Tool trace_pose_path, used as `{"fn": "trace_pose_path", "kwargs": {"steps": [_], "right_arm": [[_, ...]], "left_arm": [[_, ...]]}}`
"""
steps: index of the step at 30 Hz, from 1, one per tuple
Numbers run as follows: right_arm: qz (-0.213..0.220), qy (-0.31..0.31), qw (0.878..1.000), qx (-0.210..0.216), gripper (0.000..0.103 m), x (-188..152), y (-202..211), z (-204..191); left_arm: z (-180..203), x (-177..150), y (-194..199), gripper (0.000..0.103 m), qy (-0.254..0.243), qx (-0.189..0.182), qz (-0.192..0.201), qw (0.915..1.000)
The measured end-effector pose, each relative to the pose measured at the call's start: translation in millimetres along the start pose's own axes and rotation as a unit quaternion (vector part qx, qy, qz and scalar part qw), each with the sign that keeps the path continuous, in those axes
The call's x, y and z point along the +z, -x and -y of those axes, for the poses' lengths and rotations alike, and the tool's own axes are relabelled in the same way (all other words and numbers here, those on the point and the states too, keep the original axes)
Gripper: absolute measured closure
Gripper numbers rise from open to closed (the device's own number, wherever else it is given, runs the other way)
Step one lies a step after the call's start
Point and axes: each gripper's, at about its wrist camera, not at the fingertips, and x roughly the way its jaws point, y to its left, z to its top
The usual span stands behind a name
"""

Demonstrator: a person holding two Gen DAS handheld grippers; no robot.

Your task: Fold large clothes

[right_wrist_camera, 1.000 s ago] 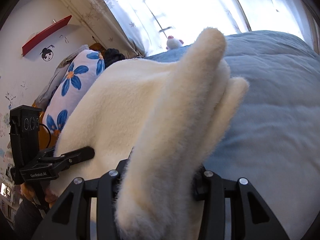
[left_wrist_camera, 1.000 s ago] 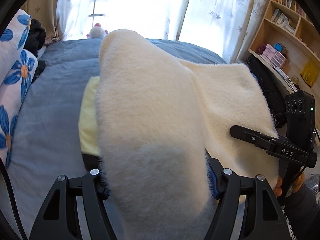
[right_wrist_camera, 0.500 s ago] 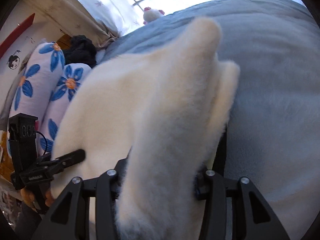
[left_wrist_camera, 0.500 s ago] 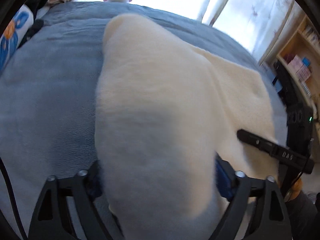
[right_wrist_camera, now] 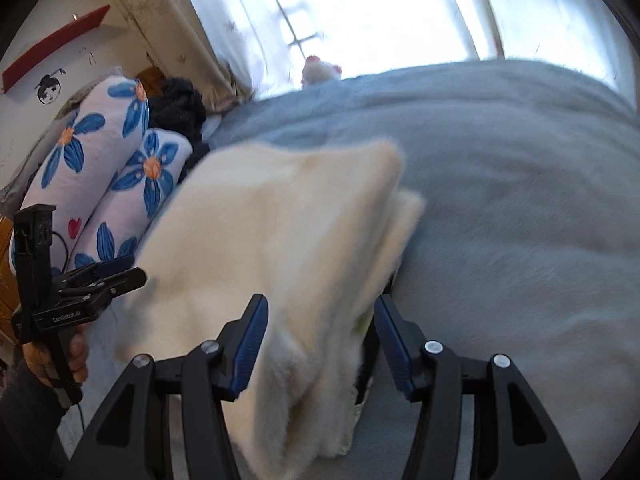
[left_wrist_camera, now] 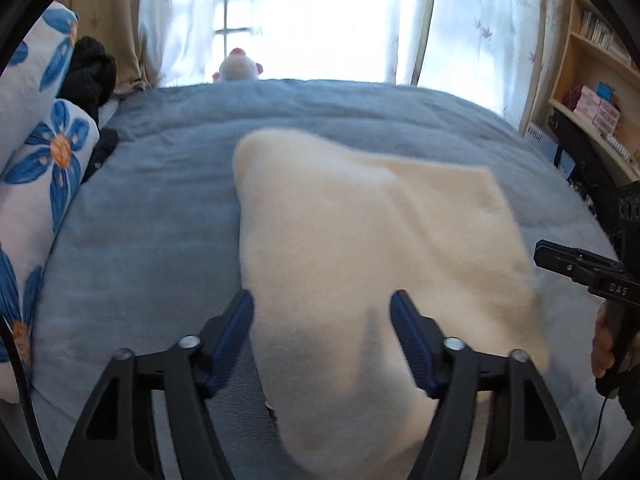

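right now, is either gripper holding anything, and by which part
Neither grips: near edge of the cream fleece sits loose inside the left gripper, closing, and the right gripper, opening.

"DAS" on the right gripper (left_wrist_camera: 538,254), "GenRobot.AI" on the left gripper (right_wrist_camera: 138,276)

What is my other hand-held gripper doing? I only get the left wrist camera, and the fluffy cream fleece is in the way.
Observer: The right hand-held gripper is opening its jaws, with the fluffy cream fleece garment between them.
Operator: Is anything hiding under it?
Observer: Yes, what looks like a thin pale yellow-green layer peeks out under the edge of the fleece.
Operator: What's on the wall by the blue-flowered white pillows?
Observer: A red wall shelf, with a small black cartoon face drawn below it.
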Motion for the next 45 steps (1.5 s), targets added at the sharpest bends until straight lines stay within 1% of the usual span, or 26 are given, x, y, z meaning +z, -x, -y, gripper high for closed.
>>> {"fn": "trace_pose_path", "kwargs": {"steps": [1, 2, 3, 4, 5, 7, 8, 9, 10, 11, 12, 13, 17, 20, 23, 25, 26, 27, 28, 29, 31, 34, 40, 42, 44, 45], "right_arm": [[0.006, 0.003, 1.0, 0.002, 0.053, 3.8, 4.5, -2.1], [0.009, 0.01, 1.0, 0.004, 0.067, 7.9, 6.2, -6.1], [0.006, 0.017, 1.0, 0.005, 0.074, 10.5, 4.0, -9.2], [0.0, 0.024, 1.0, 0.007, 0.087, 12.3, -0.3, -14.2], [-0.007, 0.029, 1.0, 0.009, 0.091, 13.3, -6.3, -19.6], [-0.021, 0.029, 0.999, 0.015, 0.091, 12.5, -21.9, -28.8], [-0.026, 0.029, 0.999, 0.009, 0.091, 10.8, -27.8, -31.3], [-0.03, 0.03, 0.999, -0.005, 0.091, 7.0, -34.7, -31.5], [-0.033, 0.036, 0.998, -0.032, 0.097, 2.8, -43.0, -30.0], [-0.037, 0.041, 0.997, -0.06, 0.103, -1.7, -50.2, -26.0], [-0.044, 0.042, 0.996, -0.072, 0.103, -5.9, -57.0, -20.8], [-0.05, 0.041, 0.995, -0.075, 0.103, -9.8, -63.2, -15.2], [-0.05, 0.03, 0.997, -0.059, 0.103, -14.2, -70.4, -2.1], [-0.056, -0.003, 0.998, -0.039, 0.103, -11.7, -75.4, 8.8], [-0.059, -0.009, 0.998, -0.031, 0.103, -9.8, -70.3, 7.6], [-0.064, -0.015, 0.998, -0.025, 0.103, -8.2, -62.4, 7.0], [-0.067, -0.022, 0.997, -0.017, 0.1, -7.3, -56.3, 7.6], [-0.068, -0.027, 0.997, -0.014, 0.1, -7.5, -50.5, 8.9], [-0.068, -0.033, 0.997, -0.013, 0.1, -6.6, -43.2, 9.7], [-0.07, -0.036, 0.997, -0.013, 0.099, -5.6, -35.6, 10.1], [-0.077, -0.037, 0.996, -0.014, 0.096, -4.5, -20.9, 9.0], [-0.075, -0.031, 0.996, -0.021, 0.096, -2.4, 8.4, 3.5], [-0.079, -0.008, 0.996, -0.042, 0.095, 0.5, 81.0, -19.0], [-0.08, -0.007, 0.996, -0.042, 0.091, -0.2, 103.3, -24.6], [-0.077, -0.012, 0.996, -0.044, 0.075, -2.5, 131.4, -31.6], [-0.073, -0.014, 0.996, -0.044, 0.071, -3.2, 143.1, -34.1]], "left_arm": [[1.0, 2.5, 6.4, 0.051, 0.003, -0.003, 0.003, 1.0], [3.4, 6.0, 12.3, 0.06, 0.008, -0.006, 0.009, 0.9999], [4.2, 8.9, 14.8, 0.068, 0.013, -0.008, 0.012, 0.9998], [5.1, 13.0, 12.2, 0.071, 0.015, -0.008, 0.014, 0.9998], [9.3, 14.9, 9.7, 0.074, 0.016, -0.007, 0.014, 0.9998], [17.3, 21.5, -3.5, 0.074, 0.015, -0.006, 0.002, 0.9999], [20.0, 21.4, -12.4, 0.074, 0.016, 0.0, -0.007, 0.9998], [21.1, 21.6, -21.7, 0.074, 0.016, 0.009, -0.017, 0.9997], [20.7, 20.2, -33.4, 0.075, 0.016, 0.025, -0.028, 0.9992], [18.8, 21.8, -41.4, 0.076, 0.01, 0.041, -0.028, 0.9987], [19.5, 20.0, -46.3, 0.077, 0.0, 0.06, -0.027, 0.9978], [18.1, 17.8, -49.6, 0.077, -0.003, 0.067, -0.028, 0.9974], [16.4, 15.9, -57.1, 0.077, 0.002, 0.073, -0.029, 0.9969], [13.1, 16.6, -60.5, 0.077, 0.009, 0.075, -0.028, 0.9967], [13.7, 18.0, -59.3, 0.077, 0.012, 0.076, -0.029, 0.9966], [16.5, 18.1, -55.7, 0.072, 0.014, 0.071, -0.029, 0.9969], [17.5, 18.3, -53.5, 0.06, 0.019, 0.063, -0.033, 0.9973], [19.1, 18.1, -50.1, 0.04, 0.026, 0.054, -0.035, 0.9976], [21.3, 17.9, -45.4, 0.029, 0.035, 0.057, -0.034, 0.9972], [24.0, 17.2, -39.1, 0.018, 0.044, 0.068, -0.028, 0.9963], [30.1, 16.0, -26.8, 0.018, 0.052, 0.074, -0.02, 0.9957], [40.3, 14.3, -6.4, 0.018, 0.065, 0.07, -0.029, 0.995], [73.7, 8.2, 54.1, 0.017, 0.07, 0.066, -0.026, 0.9951], [89.1, 6.2, 78.3, 0.013, 0.068, 0.058, -0.025, 0.9957], [104.3, 3.7, 100.6, 0.012, 0.061, 0.06, -0.022, 0.9961], [113.4, 1.5, 112.2, 0.012, 0.056, 0.06, -0.019, 0.9964]]}}
